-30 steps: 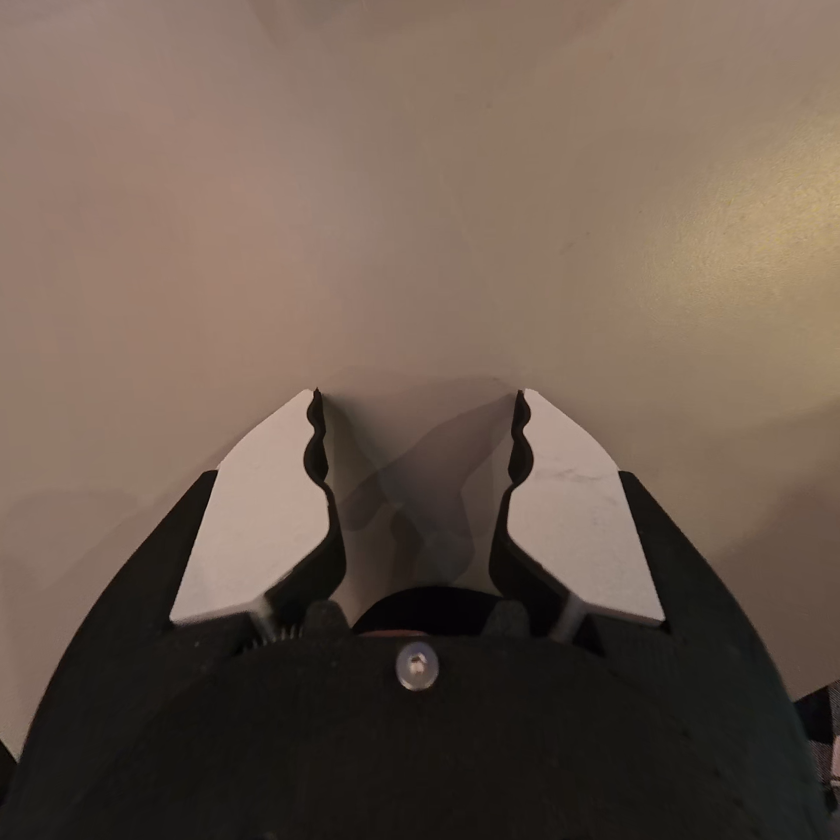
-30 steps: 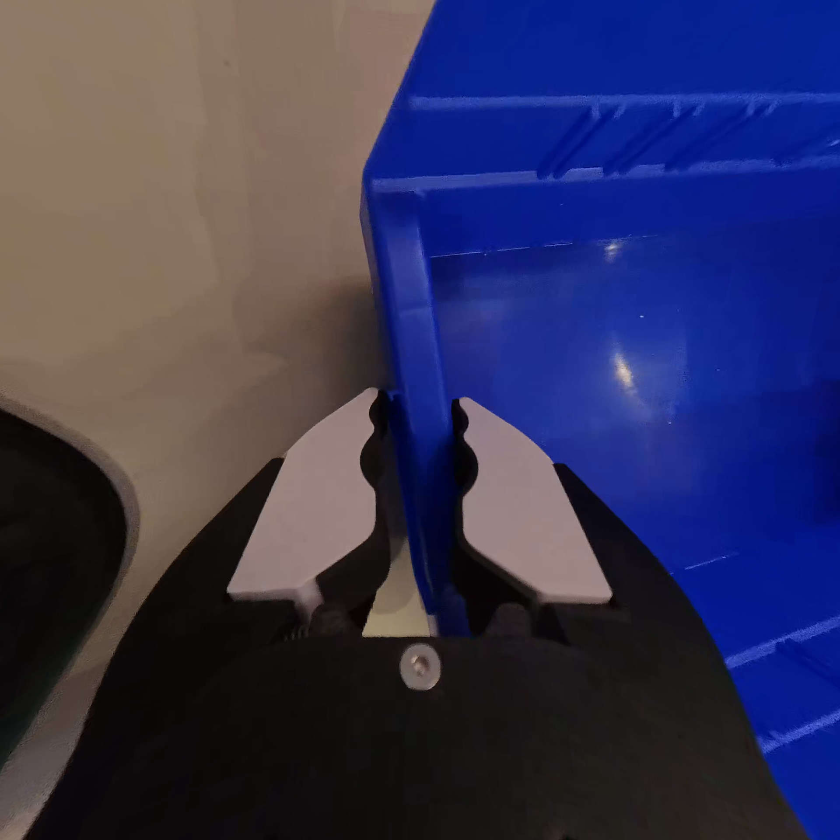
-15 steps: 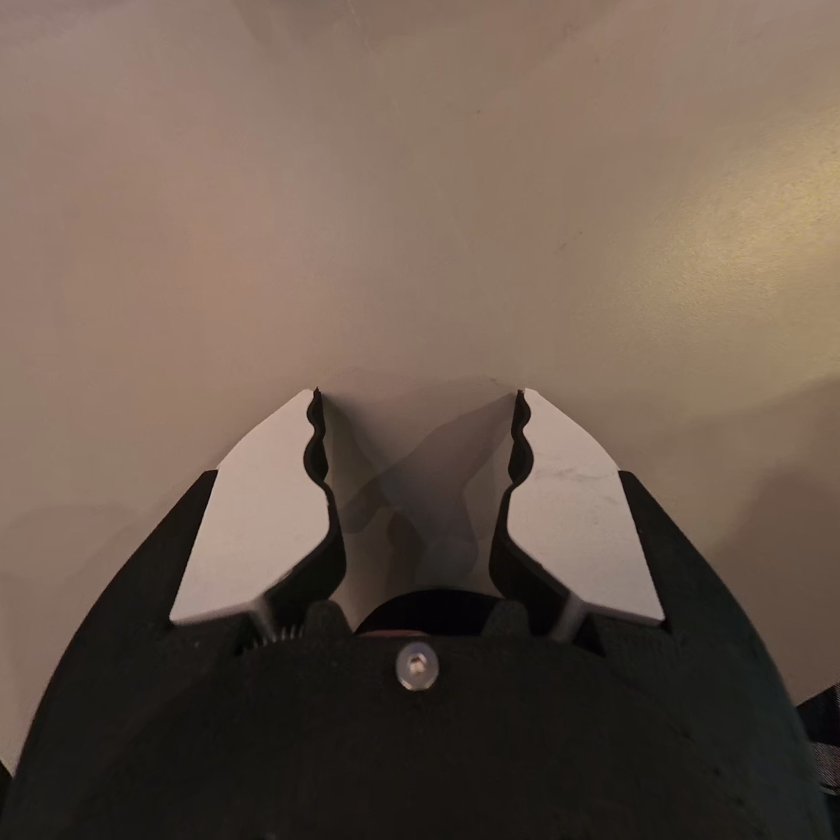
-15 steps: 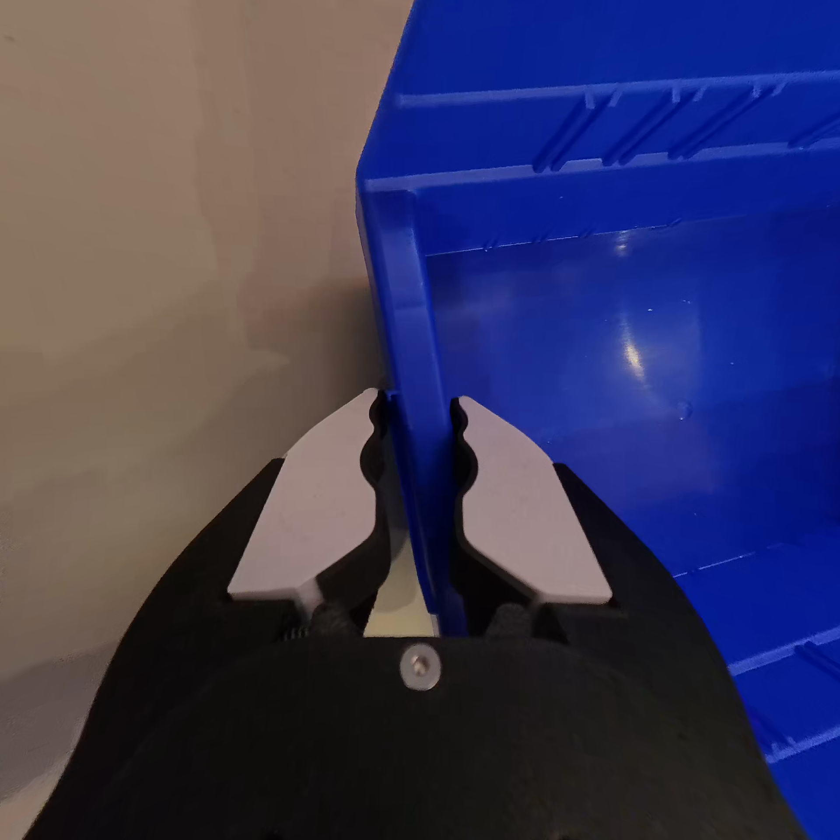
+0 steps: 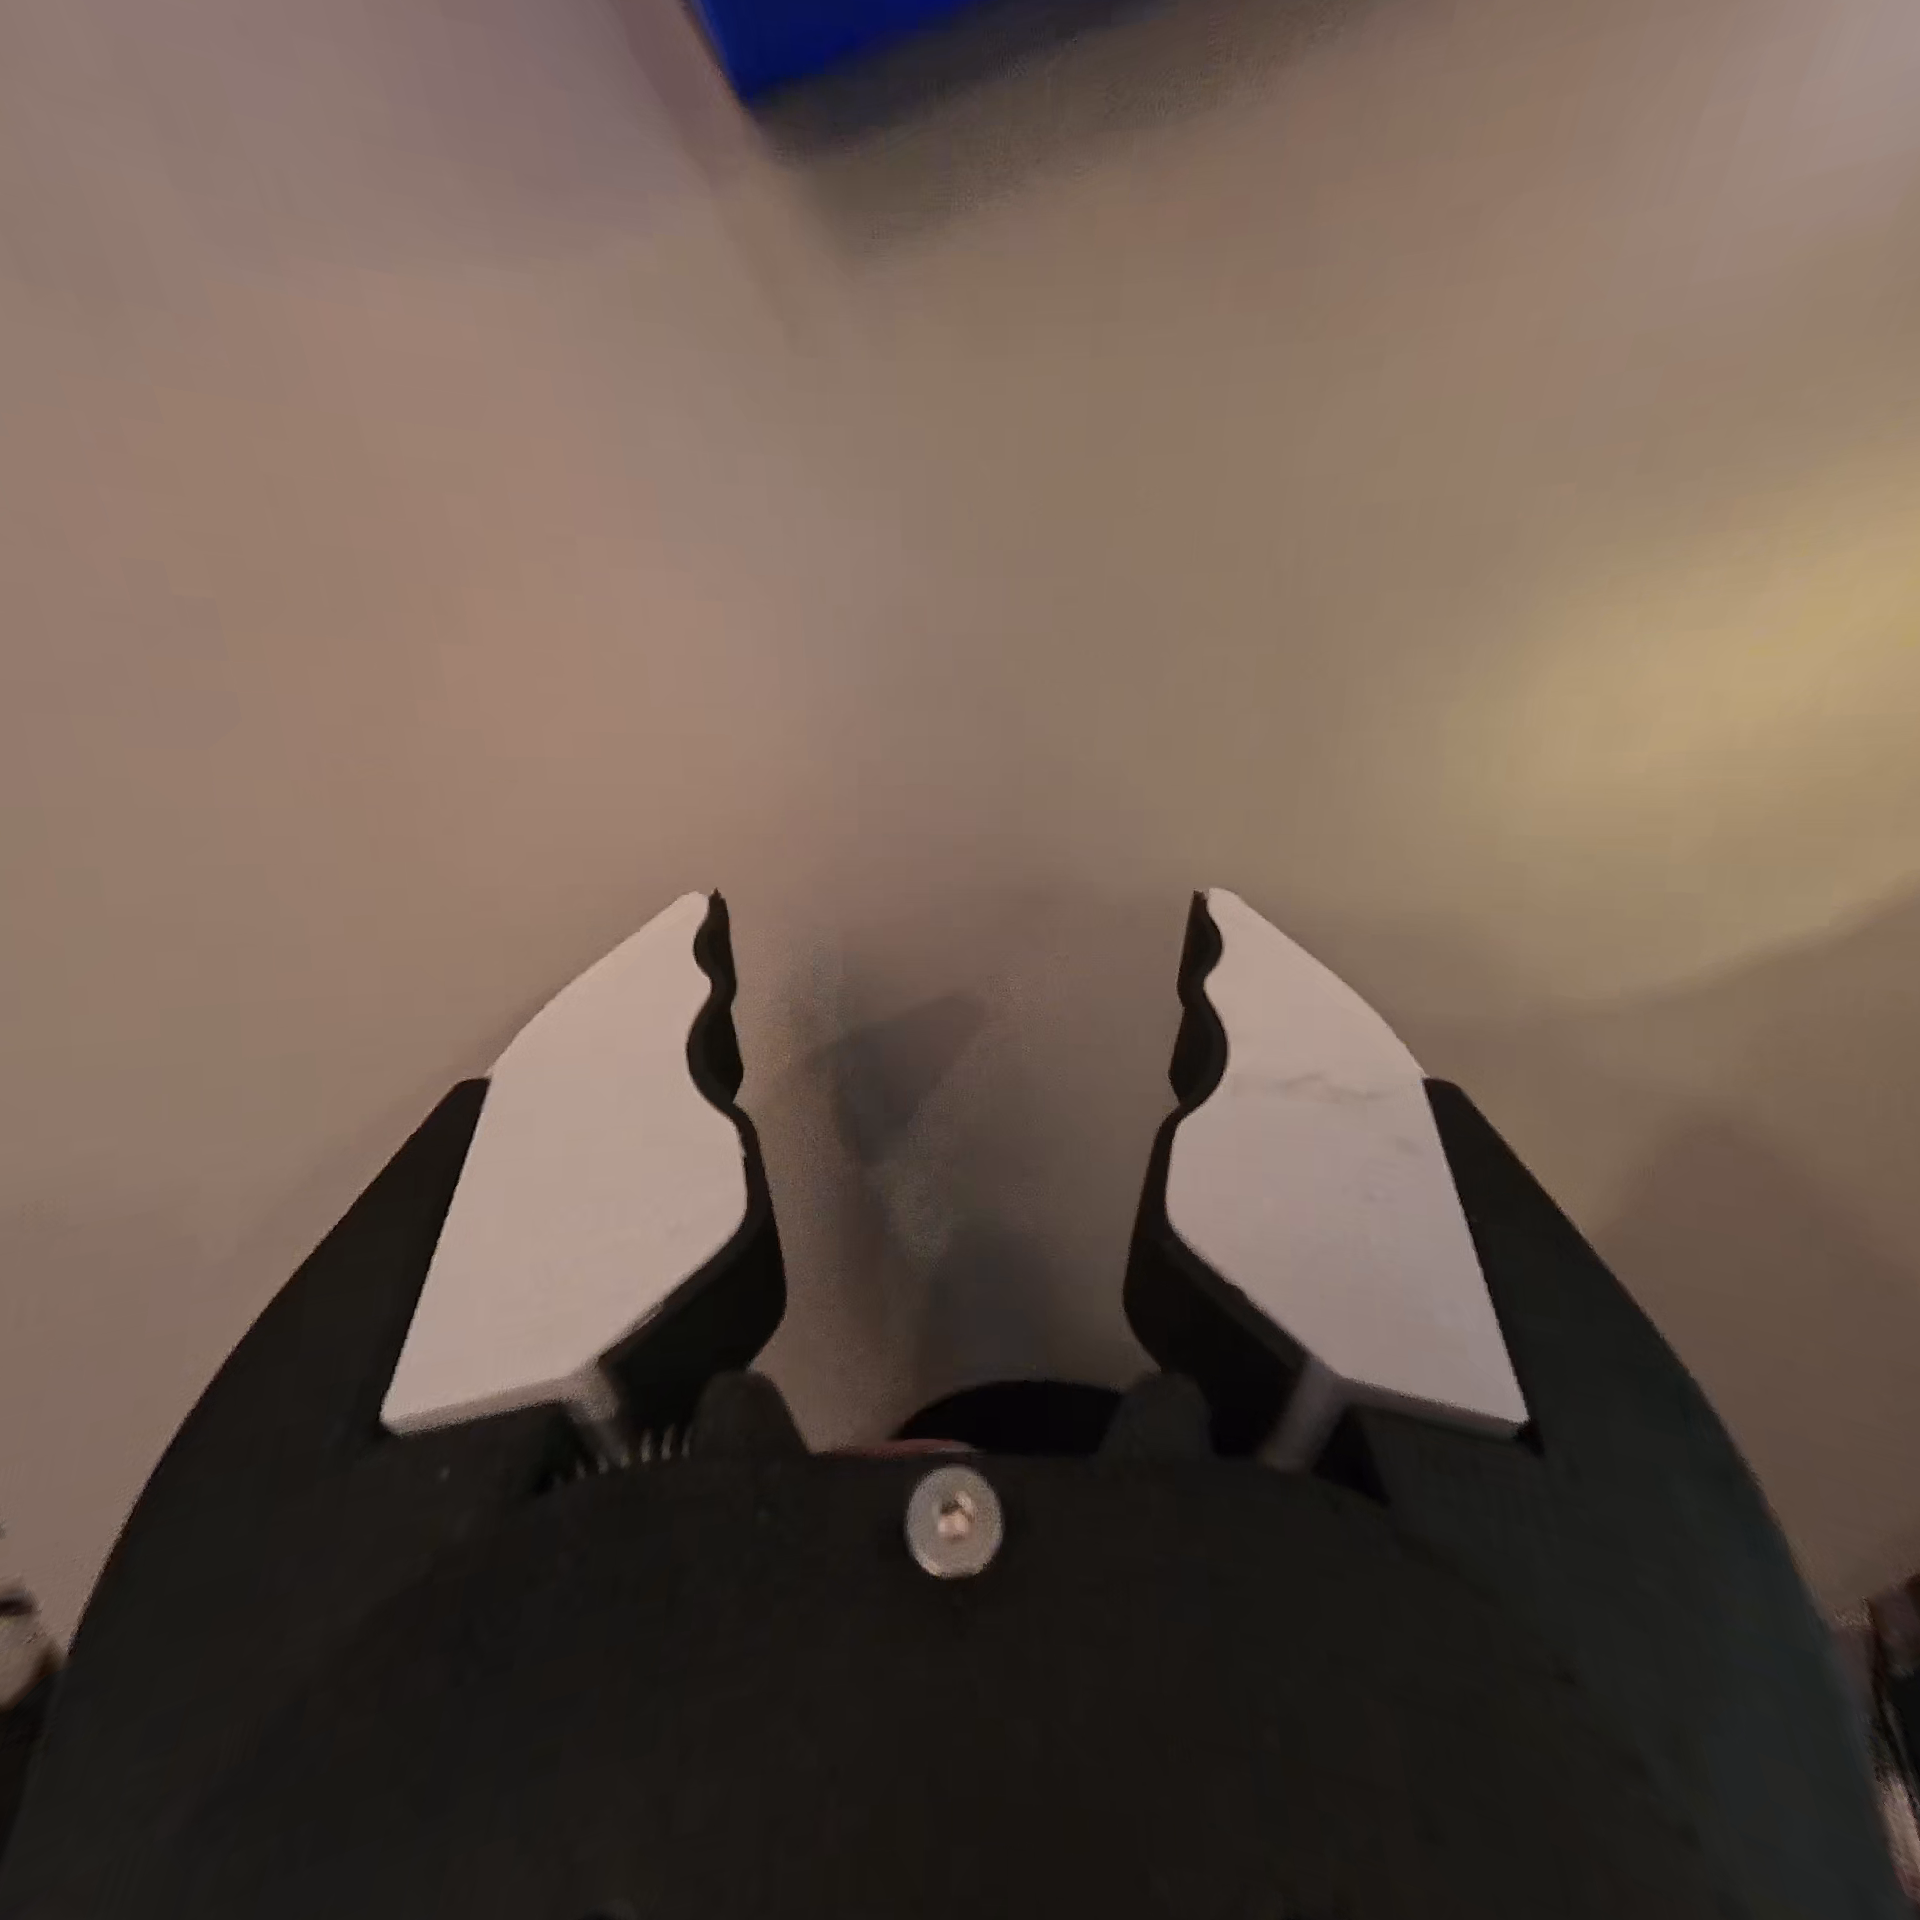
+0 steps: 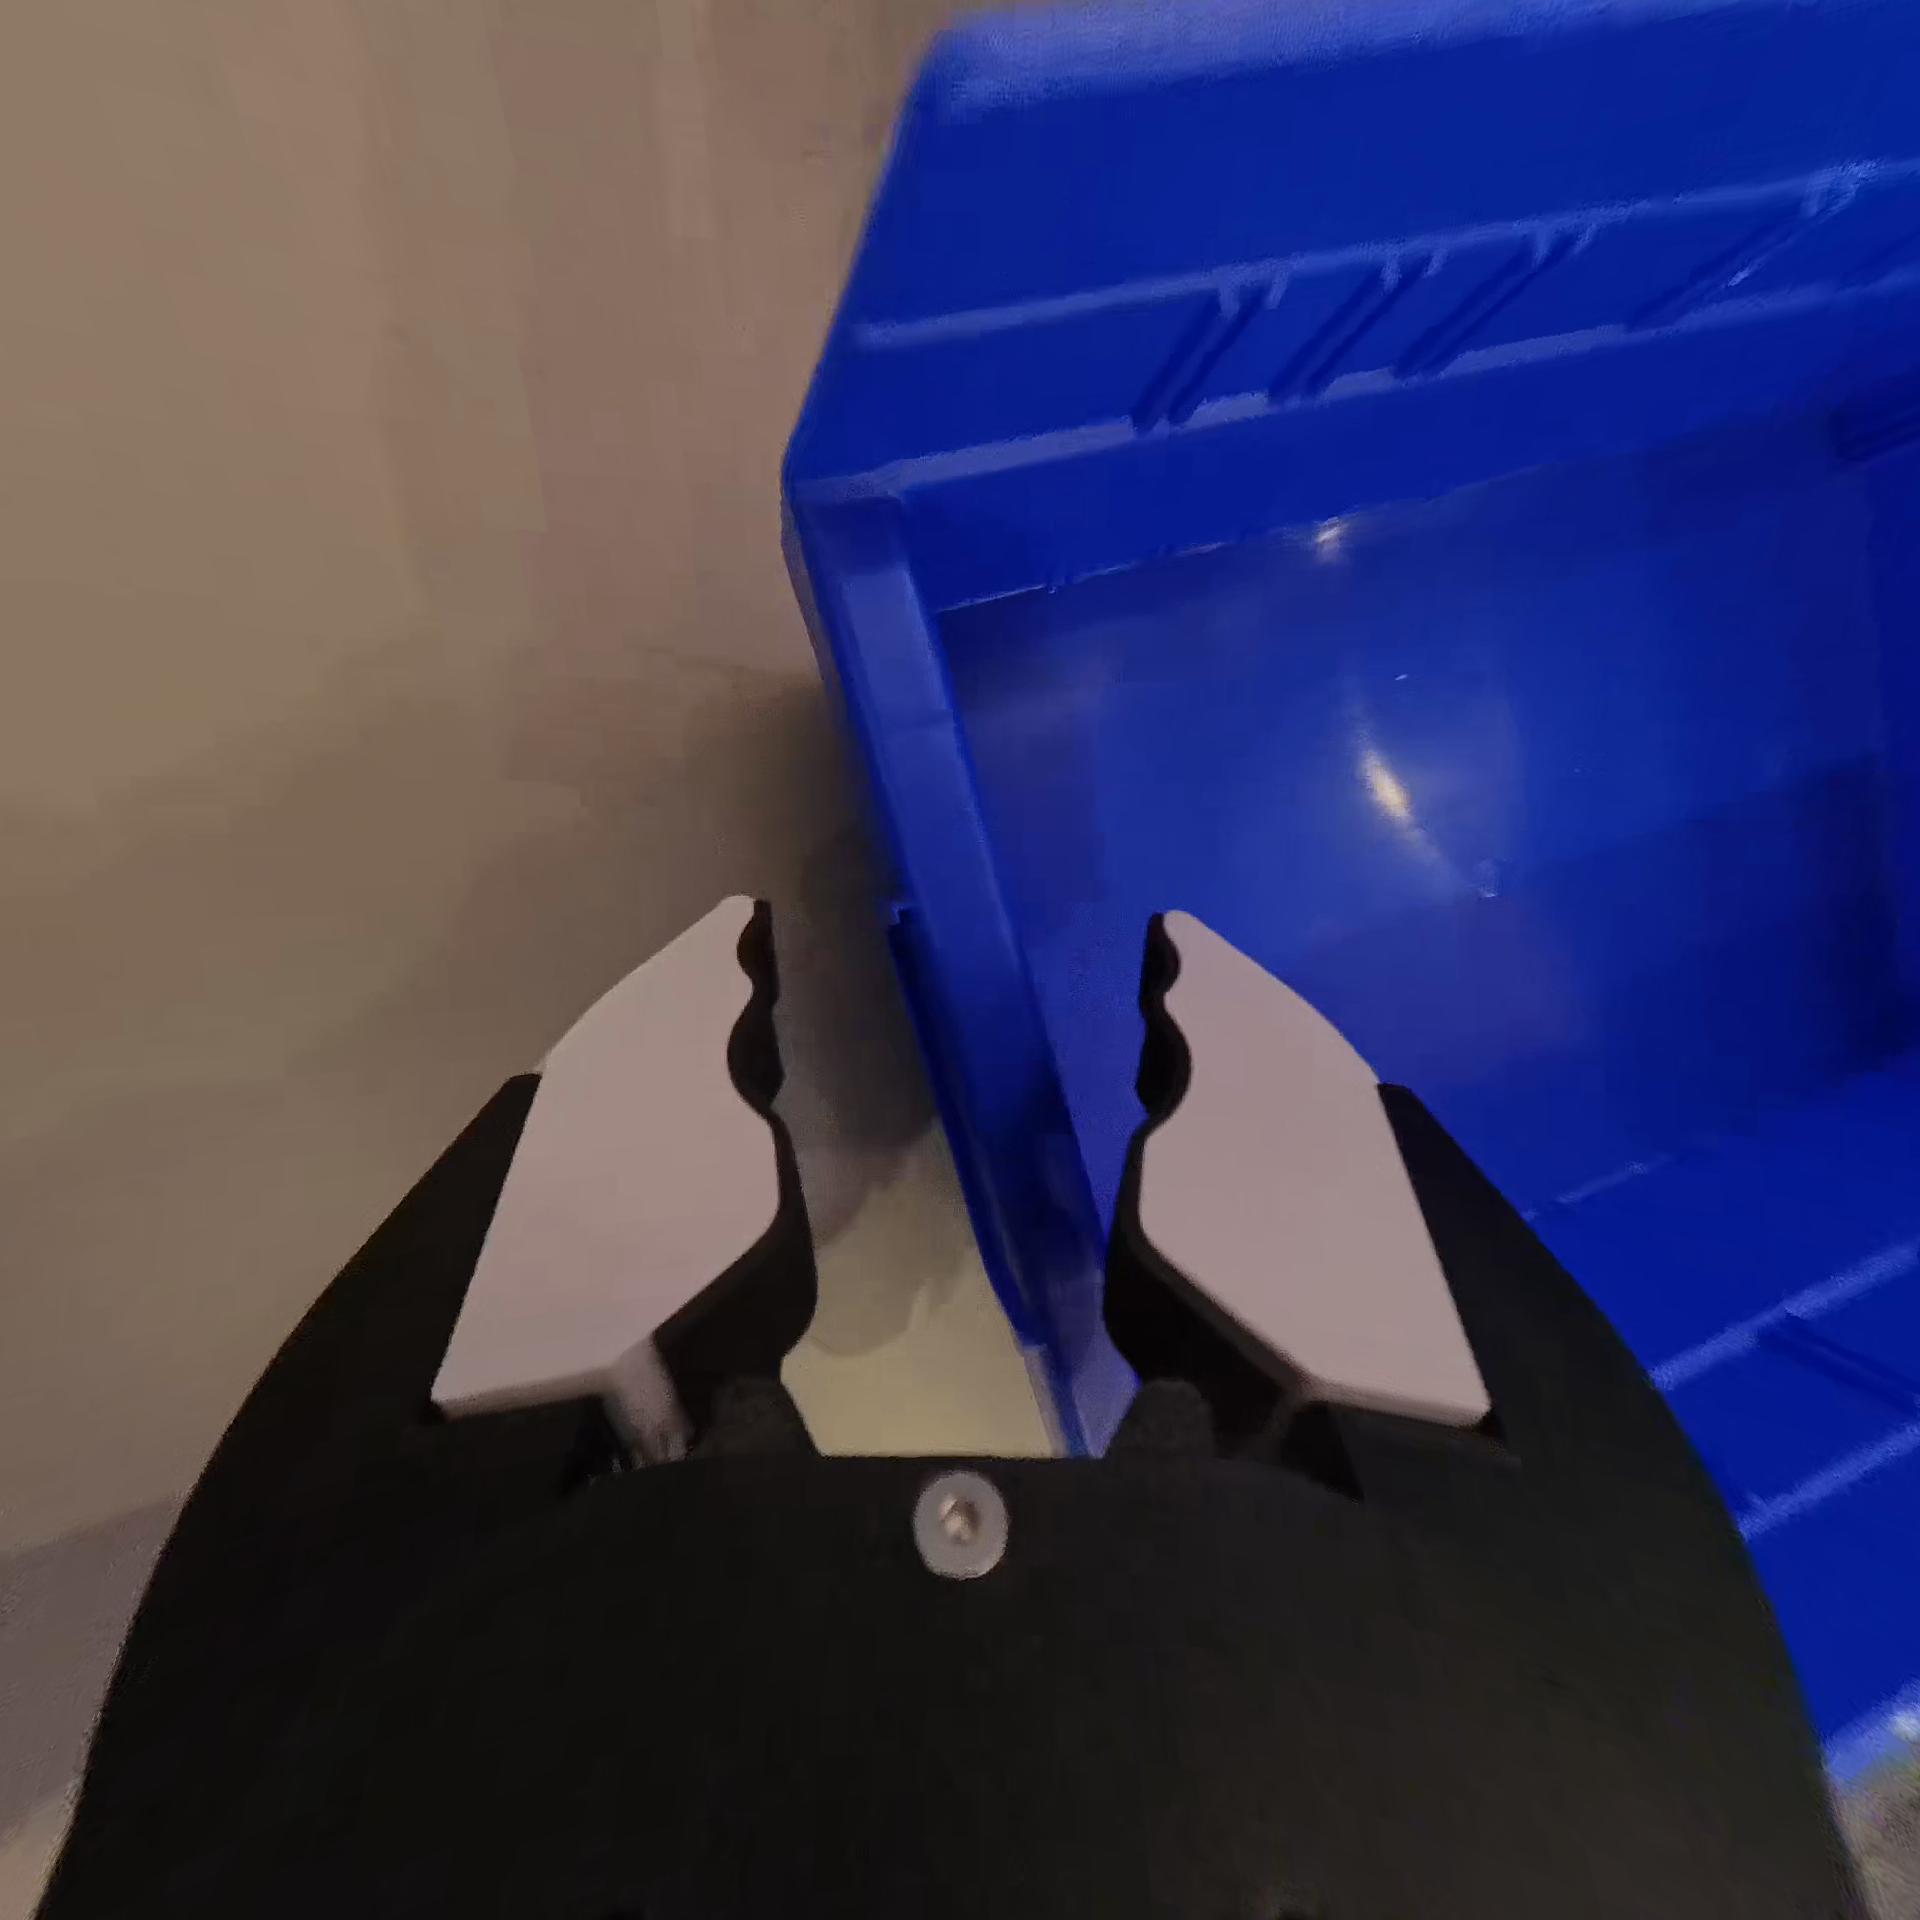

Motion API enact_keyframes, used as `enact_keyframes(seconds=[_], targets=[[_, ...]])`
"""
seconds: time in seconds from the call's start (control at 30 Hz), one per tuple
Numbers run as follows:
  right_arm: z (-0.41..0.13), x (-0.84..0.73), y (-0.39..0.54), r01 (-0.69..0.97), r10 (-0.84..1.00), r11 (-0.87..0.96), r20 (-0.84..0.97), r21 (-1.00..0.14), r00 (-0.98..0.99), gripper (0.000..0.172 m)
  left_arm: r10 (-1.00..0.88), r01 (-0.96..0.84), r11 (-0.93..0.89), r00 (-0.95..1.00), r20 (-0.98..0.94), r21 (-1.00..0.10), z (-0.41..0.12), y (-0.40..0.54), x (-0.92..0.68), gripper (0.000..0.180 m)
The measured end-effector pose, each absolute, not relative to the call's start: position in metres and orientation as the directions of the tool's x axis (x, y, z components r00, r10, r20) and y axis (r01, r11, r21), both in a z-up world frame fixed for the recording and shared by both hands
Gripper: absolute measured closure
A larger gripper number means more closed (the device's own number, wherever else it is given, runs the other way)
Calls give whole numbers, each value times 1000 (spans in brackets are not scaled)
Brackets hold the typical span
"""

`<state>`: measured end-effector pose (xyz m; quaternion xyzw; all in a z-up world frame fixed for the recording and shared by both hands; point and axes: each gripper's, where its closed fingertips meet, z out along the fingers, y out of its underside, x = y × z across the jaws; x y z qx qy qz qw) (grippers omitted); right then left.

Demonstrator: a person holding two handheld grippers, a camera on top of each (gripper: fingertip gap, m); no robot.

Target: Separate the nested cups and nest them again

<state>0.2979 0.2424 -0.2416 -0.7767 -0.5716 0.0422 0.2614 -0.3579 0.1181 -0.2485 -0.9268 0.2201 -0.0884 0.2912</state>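
Note:
No cup shows in either view. My right gripper (image 6: 951, 914) is open; the left wall (image 6: 935, 831) of a blue plastic bin (image 6: 1455, 779) stands between its fingers with a gap on each side, so neither pad presses on it. The bin's inside is bare where I see it. My left gripper (image 5: 956, 904) is open and empty over the plain beige table (image 5: 935, 520). A blue corner of the bin (image 5: 831, 42) shows at the top edge of the left wrist view.
The beige table (image 6: 364, 520) lies to the left of the bin. The bin's ribbed far rim (image 6: 1351, 312) fills the upper right of the right wrist view.
My right gripper was shut on the bin's left wall and has opened, letting it go. The bin now tilts in that view. My left gripper has shifted, bringing the bin's corner into sight.

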Motion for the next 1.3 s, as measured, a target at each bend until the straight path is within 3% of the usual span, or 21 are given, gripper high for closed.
enact_keyframes(seconds=[0.1,0.27,0.5,0.63,0.83,0.87,0.97,1.03,1.3], targets=[[-221,285,236,874,885,-176,316,-453,342,99,-423,-360,-701,905,-47,-615,-226,149,-363,82],[-195,245,211,870,882,-98,364,-483,301,116,-383,-351,-613,916,-122,-708,-196,225,-352,68],[-192,204,174,837,899,-8,363,-547,245,125,-340,-204,-629,940,29,-750,-204,294,-325,70],[-198,194,166,818,910,10,345,-576,232,127,-345,-198,-659,937,57,-726,-221,308,-313,94],[-207,191,164,806,918,14,327,-592,223,130,-299,-177,-683,953,50,-708,-232,314,-320,167],[-207,190,163,803,921,17,323,-596,220,130,-296,-184,-680,955,36,-709,-233,314,-321,172],[-210,187,161,807,922,28,327,-590,207,132,-274,-237,-664,960,-65,-709,-233,318,-332,175],[-212,186,159,810,922,33,332,-585,201,132,-250,-168,-671,968,8,-722,-233,319,-333,175],[-217,184,155,802,930,36,314,-597,192,133,-202,-149,-687,979,-10,-711,-232,315,-362,175]])
